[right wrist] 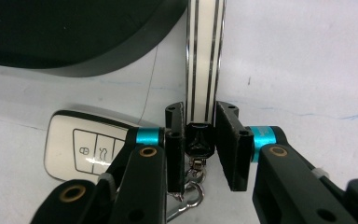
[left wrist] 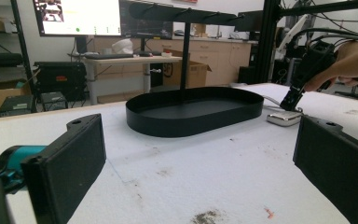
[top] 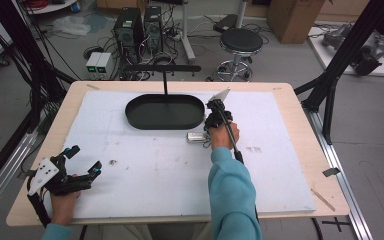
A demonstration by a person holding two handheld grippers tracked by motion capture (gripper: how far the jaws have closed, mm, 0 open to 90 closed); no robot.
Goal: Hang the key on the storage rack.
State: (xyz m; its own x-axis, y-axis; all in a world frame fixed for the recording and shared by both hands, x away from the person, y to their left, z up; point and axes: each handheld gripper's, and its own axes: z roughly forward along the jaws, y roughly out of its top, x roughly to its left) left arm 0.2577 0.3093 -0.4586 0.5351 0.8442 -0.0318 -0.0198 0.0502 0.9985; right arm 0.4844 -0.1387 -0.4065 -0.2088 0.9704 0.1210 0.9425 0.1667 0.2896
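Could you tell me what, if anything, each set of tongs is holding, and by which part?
The right tongs grip the white striped strap at its black end clasp, beside the car key fob. The left tongs stand open, holding nothing.

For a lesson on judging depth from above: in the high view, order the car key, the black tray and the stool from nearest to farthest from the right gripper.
1. Car key: on the white mat, just left of the right gripper.
2. Black tray: farther left on the mat.
3. Stool: on the floor beyond the table.
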